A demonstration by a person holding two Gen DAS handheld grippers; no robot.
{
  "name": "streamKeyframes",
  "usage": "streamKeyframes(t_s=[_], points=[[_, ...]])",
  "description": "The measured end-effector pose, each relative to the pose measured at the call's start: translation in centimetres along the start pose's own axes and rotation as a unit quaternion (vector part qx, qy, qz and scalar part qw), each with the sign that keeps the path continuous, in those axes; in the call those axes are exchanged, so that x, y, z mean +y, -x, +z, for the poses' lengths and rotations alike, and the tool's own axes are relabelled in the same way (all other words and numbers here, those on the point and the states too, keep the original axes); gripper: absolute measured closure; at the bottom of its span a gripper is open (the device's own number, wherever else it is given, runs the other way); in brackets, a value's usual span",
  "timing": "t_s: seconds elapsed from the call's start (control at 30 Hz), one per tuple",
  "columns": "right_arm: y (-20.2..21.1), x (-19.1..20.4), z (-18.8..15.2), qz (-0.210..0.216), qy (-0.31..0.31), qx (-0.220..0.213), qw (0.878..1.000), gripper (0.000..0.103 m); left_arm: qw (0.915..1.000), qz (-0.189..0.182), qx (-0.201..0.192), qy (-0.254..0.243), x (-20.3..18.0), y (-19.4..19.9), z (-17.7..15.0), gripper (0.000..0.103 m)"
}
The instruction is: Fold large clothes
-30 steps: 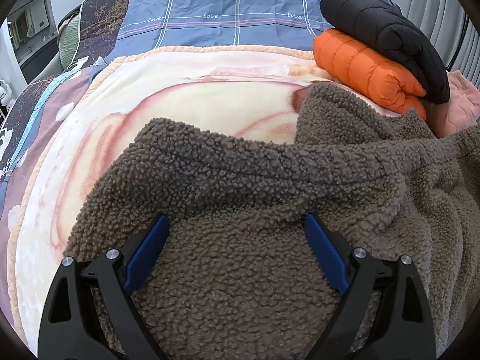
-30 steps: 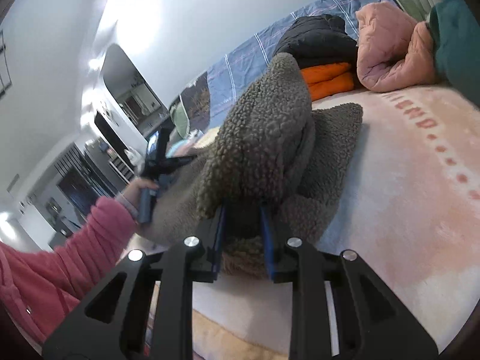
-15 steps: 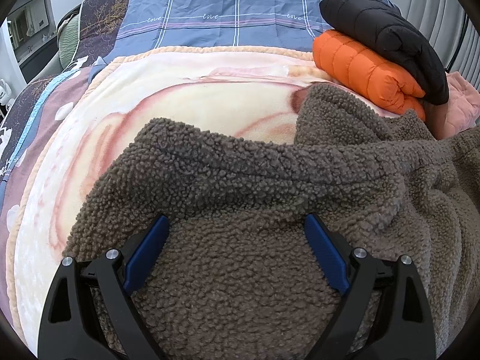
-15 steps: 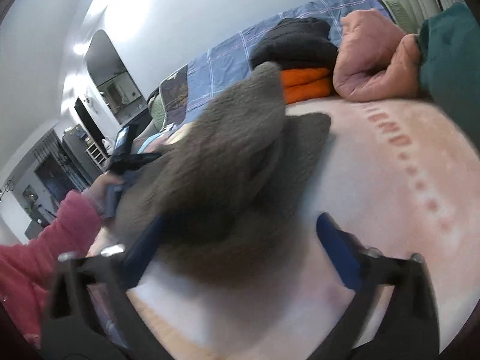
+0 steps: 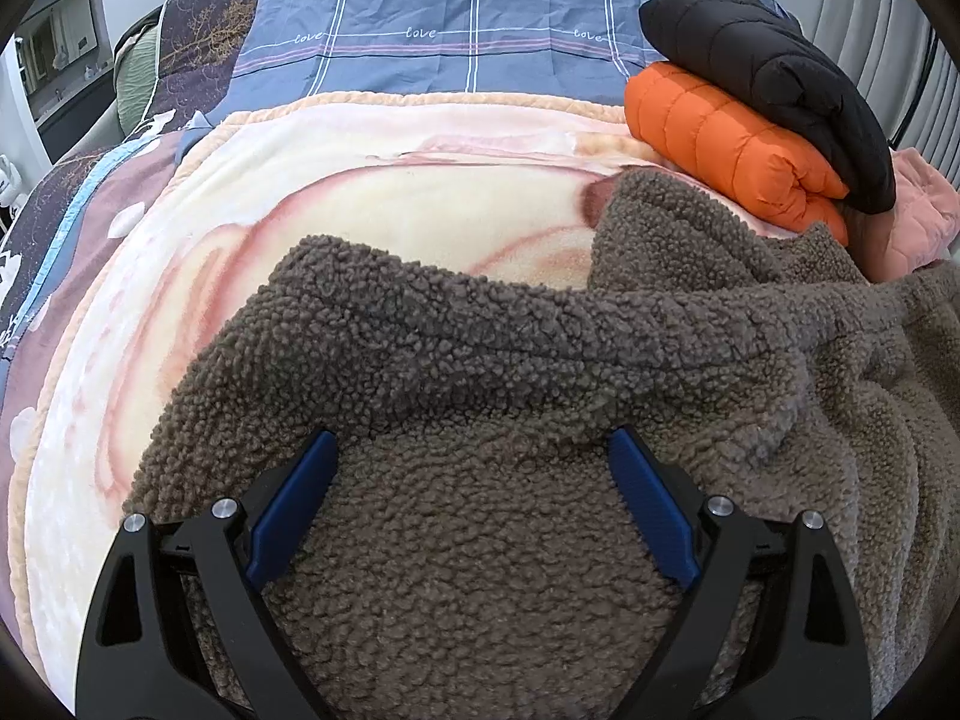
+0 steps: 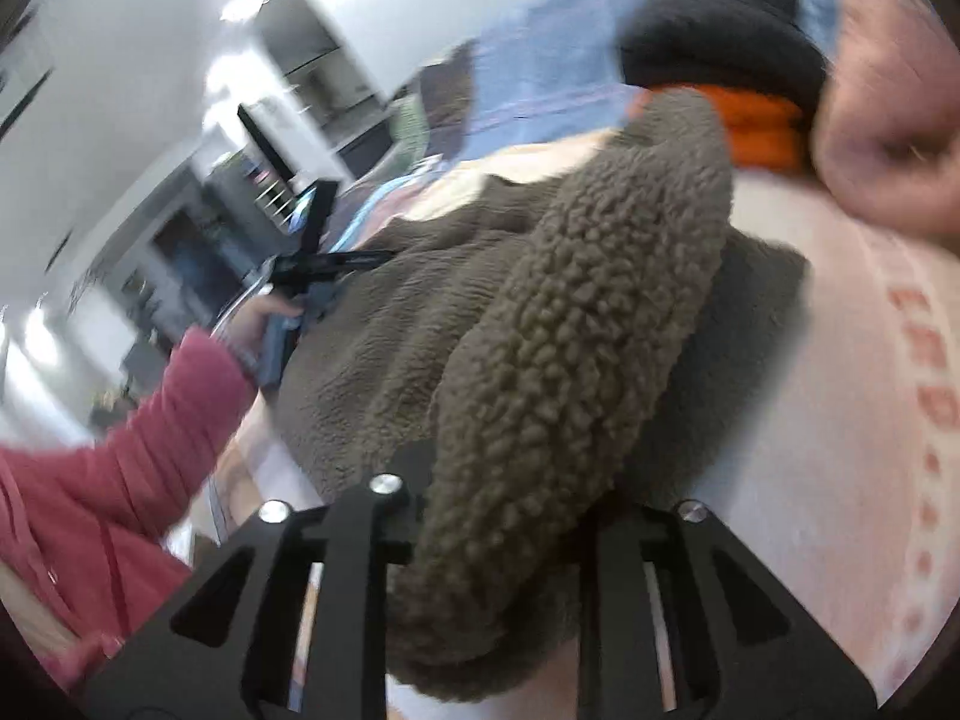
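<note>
Your right gripper [image 6: 510,516] is just re-closing, pinching a fleece sleeve [image 6: 600,312] that is draping forward from it; carry it inward smoothly. Your left gripper [image 5: 474,510] is resting spread on the fleece jacket [image 5: 480,570] lying on the bed [image 5: 360,192]; keep pinning.

One brown fleece garment [image 5: 480,540] lies between and ahead of the left gripper's jaws. Ahead of them and to the right are two folded puffer jackets: one orange [image 5: 726,144], one black [image 5: 774,72] stacked on it. One pink quilted garment [image 5: 918,210] sits at the far right of those jaws. One cream-and-pink blanket [image 5: 300,210] spreads ahead, and one blue checked bedsheet [image 5: 450,18] beyond it. Two grippers show: left [image 5: 474,504], right [image 6: 510,516].
</note>
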State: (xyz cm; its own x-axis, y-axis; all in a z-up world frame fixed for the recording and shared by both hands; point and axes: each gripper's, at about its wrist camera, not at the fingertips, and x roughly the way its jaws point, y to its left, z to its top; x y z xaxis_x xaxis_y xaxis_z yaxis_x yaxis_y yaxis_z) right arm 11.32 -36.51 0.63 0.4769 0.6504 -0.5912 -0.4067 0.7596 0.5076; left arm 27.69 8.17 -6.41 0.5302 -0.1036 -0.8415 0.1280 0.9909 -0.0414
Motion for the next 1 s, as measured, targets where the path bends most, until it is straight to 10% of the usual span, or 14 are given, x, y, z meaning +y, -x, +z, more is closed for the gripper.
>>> streamKeyframes(t_s=[0.27, 0.57, 0.7, 0.77, 0.87, 1.0], points=[[4.2, -6.7, -5.5, -0.113, -0.137, 0.0, 0.984, 0.085, 1.0, -0.005, 0.0, -0.005, -0.4, -0.1, 0.1, 0.01], [8.6, 2.7, -1.4, -0.173, -0.039, -0.123, 0.976, 0.082, 0.9999, -0.011, -0.002, 0.0, 0.0, 0.0, 0.0, 0.01], [2.5, 4.6, -0.6, -0.251, 0.0, -0.087, 0.964, 0.076, 0.9999, -0.012, -0.002, 0.0, 0.0, 0.0, 0.0, 0.01], [-3.2, 0.7, -1.4, -0.319, -0.041, 0.01, 0.947, 0.065, 0.9999, -0.015, -0.003, 0.002, 0.0, 0.0, 0.0, 0.01], [-2.0, -1.7, -1.3, -0.255, -0.148, -0.013, 0.956, 0.066, 0.9999, -0.015, -0.006, 0.001, 0.1, 0.1, -0.1, 0.01], [1.5, 3.9, 2.5, -0.31, -0.078, -0.083, 0.944, 0.062, 0.9999, -0.015, -0.005, 0.001, 0.2, 0.1, -0.1, 0.01]])
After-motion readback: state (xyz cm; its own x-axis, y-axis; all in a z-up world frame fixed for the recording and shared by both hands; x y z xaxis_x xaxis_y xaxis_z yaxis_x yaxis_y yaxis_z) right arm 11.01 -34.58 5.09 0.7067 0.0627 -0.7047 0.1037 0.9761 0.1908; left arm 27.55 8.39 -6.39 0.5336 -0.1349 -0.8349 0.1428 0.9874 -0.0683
